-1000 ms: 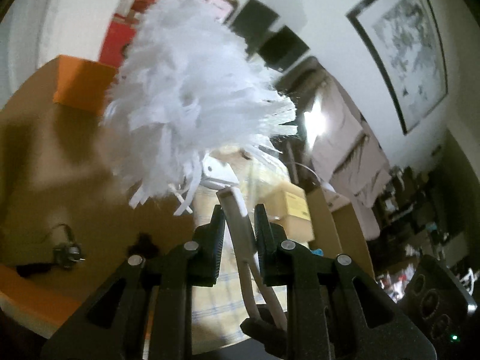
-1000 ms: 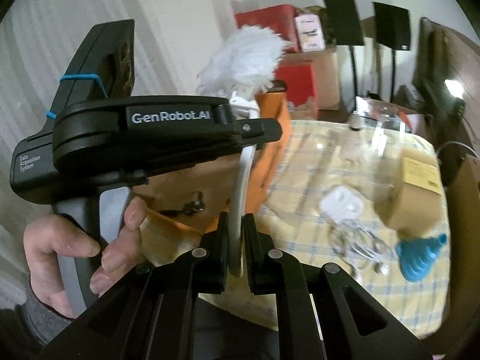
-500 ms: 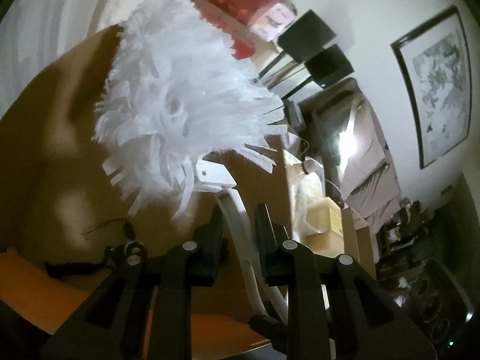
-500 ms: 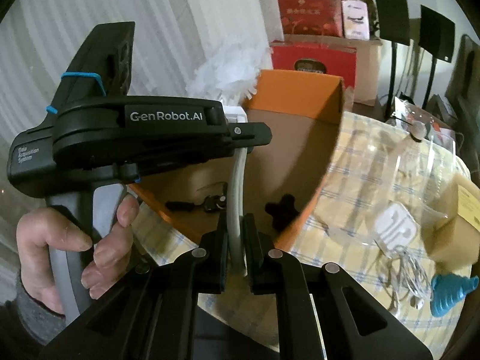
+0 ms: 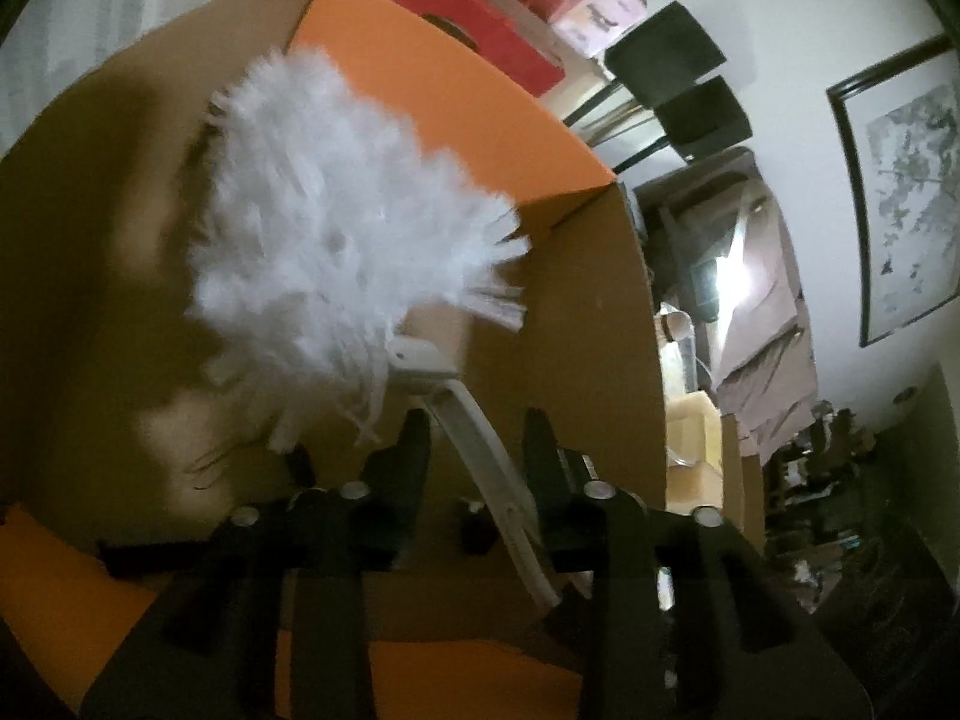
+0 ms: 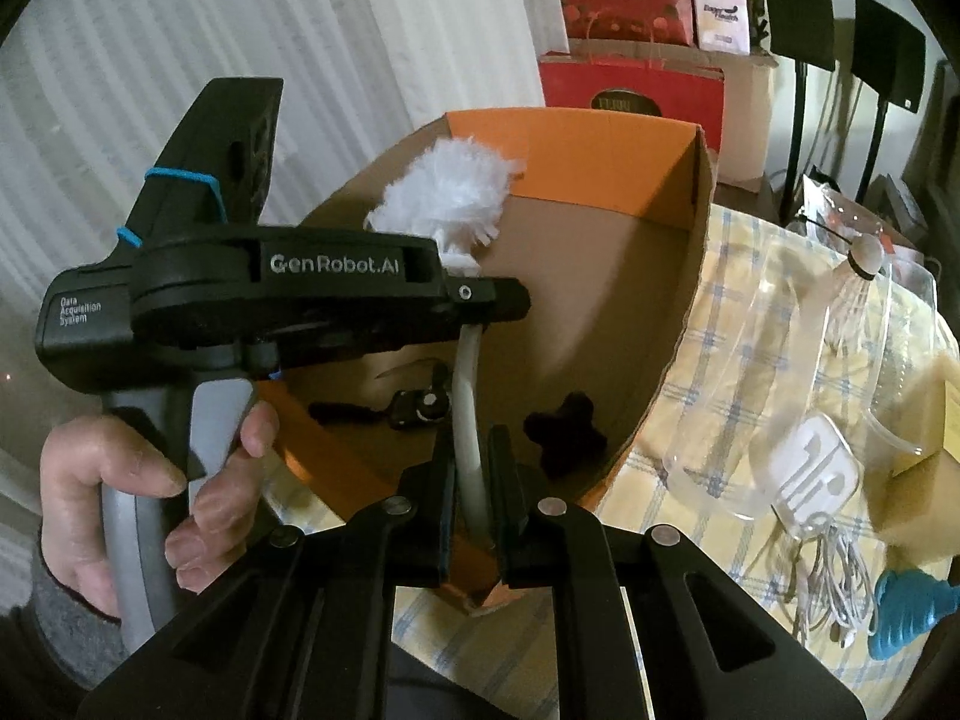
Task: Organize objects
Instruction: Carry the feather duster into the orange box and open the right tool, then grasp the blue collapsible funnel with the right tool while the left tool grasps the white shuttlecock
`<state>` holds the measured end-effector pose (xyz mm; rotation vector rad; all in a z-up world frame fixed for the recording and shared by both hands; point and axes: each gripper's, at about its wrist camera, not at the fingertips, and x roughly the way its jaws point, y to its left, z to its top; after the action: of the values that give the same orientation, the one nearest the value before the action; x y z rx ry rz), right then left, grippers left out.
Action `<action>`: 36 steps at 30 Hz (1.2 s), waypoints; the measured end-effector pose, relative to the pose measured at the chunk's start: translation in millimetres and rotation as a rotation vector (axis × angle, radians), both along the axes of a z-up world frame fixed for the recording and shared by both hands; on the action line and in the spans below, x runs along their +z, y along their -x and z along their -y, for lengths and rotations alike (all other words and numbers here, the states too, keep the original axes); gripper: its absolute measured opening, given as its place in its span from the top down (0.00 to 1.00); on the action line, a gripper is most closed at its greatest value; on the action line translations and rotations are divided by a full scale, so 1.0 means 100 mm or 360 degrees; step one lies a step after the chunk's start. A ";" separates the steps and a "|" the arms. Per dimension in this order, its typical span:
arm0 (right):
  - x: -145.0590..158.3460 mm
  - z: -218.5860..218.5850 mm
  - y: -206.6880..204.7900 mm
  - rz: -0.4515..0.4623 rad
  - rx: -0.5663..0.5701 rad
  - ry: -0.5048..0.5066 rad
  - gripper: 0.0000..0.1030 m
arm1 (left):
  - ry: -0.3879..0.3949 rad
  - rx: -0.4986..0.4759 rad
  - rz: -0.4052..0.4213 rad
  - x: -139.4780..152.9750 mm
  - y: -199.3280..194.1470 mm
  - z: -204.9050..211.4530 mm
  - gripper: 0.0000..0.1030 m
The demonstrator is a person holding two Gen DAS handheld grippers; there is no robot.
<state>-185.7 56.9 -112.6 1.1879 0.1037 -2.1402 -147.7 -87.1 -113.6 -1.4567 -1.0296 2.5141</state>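
Note:
A white fluffy duster [image 5: 336,222] hangs with its head inside the open orange cardboard box [image 5: 450,96]. Its white curved handle [image 5: 486,462] runs between the fingers of my left gripper [image 5: 477,438], whose jaws are opening, with a gap on each side of the handle. In the right wrist view the duster head [image 6: 447,192] sits over the box [image 6: 600,150]. My right gripper [image 6: 471,450] is shut on the lower end of the handle [image 6: 465,396]. The left gripper [image 6: 498,303] crosses above it, held by a person's hand [image 6: 120,510].
On the box floor lie a black clip-like item [image 6: 420,408] and a black cross-shaped knob [image 6: 567,426]. On the yellow checked tablecloth [image 6: 690,360] to the right are a clear plastic container [image 6: 840,360], a white earphone case [image 6: 816,468], a white cable [image 6: 834,576] and a blue funnel [image 6: 906,606].
Both grippers have sunk toward the box, carrying the duster head from above the rim down inside. The left jaws have spread off the handle; the right stays shut on it.

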 end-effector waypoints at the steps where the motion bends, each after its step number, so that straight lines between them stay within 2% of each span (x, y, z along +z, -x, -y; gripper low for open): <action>1: 0.00 0.00 0.02 0.0000 0.0000 -0.0003 0.91 | 0.0015 0.0016 0.0001 0.01 -0.03 0.01 0.53; 2: -0.01 0.01 0.03 -0.0006 -0.0004 -0.0017 0.91 | 0.0036 0.0035 0.0002 0.02 -0.07 0.04 0.46; 5: -0.03 0.02 0.05 -0.0015 -0.0007 -0.0032 0.91 | 0.0099 0.0089 -0.0010 0.07 -0.15 0.07 0.37; 8: -0.03 0.03 0.05 -0.0018 0.0003 -0.0047 0.89 | 0.0103 0.0127 -0.0035 0.13 -0.21 0.08 0.34; 15: 0.03 0.02 -0.06 -0.0024 0.0025 -0.0030 0.78 | 0.0285 0.0102 -0.0109 0.41 -0.30 -0.07 0.29; 17: 0.10 -0.06 -0.10 -0.0044 -0.0002 -0.0007 0.78 | 0.0325 0.0094 -0.0121 0.46 -0.31 -0.11 0.20; 19: 0.18 -0.16 -0.13 -0.0067 -0.0032 0.0007 0.78 | 0.0377 0.0092 -0.0141 0.51 -0.33 -0.16 0.15; 24: 0.32 -0.38 -0.19 -0.0128 -0.0125 -0.0002 0.67 | 0.0524 0.0103 -0.0153 0.59 -0.37 -0.27 0.10; 28: 0.38 -0.57 -0.20 -0.0153 -0.0230 -0.0029 0.61 | 0.0581 0.0092 -0.0166 0.64 -0.42 -0.33 0.09; 30: 0.41 -0.68 -0.20 -0.0157 -0.0279 -0.0017 0.54 | 0.0615 0.0082 -0.0176 0.67 -0.46 -0.37 0.07; 32: 0.45 -0.78 -0.20 -0.0162 -0.0328 -0.0003 0.52 | 0.0646 0.0071 -0.0189 0.71 -0.48 -0.41 0.06; 36: 0.52 -0.95 -0.23 -0.0195 -0.0402 0.0008 0.44 | 0.0747 0.0036 -0.0226 0.80 -0.53 -0.56 0.03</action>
<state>-163.1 152.1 -61.1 1.1159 0.0020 -2.4319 -94.3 -31.5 -33.1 -1.3265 -0.4519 2.9606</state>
